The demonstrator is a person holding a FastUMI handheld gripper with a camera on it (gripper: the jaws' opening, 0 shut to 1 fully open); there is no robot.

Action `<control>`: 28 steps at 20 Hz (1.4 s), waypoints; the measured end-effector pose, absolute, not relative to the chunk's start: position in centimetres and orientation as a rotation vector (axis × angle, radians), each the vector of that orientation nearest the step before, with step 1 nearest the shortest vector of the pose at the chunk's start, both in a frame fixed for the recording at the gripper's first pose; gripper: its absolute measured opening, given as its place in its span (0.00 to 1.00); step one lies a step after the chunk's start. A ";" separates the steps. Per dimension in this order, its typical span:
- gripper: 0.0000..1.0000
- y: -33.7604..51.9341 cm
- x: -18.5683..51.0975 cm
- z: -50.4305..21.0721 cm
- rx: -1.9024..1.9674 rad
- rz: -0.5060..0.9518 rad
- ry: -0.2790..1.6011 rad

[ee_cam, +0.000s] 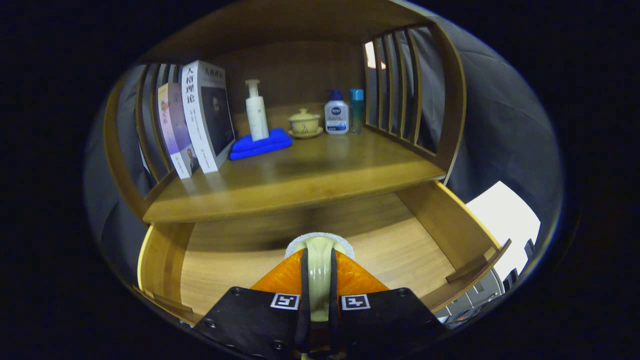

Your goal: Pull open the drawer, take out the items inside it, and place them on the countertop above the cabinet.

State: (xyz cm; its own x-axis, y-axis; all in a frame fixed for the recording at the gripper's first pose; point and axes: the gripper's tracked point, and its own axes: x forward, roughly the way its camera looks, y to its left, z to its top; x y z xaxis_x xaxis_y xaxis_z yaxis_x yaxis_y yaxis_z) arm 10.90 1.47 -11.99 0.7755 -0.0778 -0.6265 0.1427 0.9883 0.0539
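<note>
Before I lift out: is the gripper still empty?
No, the gripper is shut on a pale cup held edge-on between its fingers above the open drawer.

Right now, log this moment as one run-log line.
drawer: pulled open | gripper: shut on pale rimmed item, above drawer floor | countertop: books, blue cloth, bottles, lidded cup | next: probably lift item onto countertop

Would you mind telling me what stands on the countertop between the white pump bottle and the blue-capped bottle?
In the gripper view, a lidded teacup on a saucer stands between the white pump bottle and the blue-capped bottle, on the countertop.
</note>
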 end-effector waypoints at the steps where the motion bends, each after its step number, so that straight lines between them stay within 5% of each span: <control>1: 0.16 1.3 11.0 -11.1 0.099 -0.121 0.653; 16: 0.16 1.9 17.5 -2.4 -0.004 -0.044 0.481; 28: 0.16 4.0 25.3 -4.4 -0.049 0.065 0.523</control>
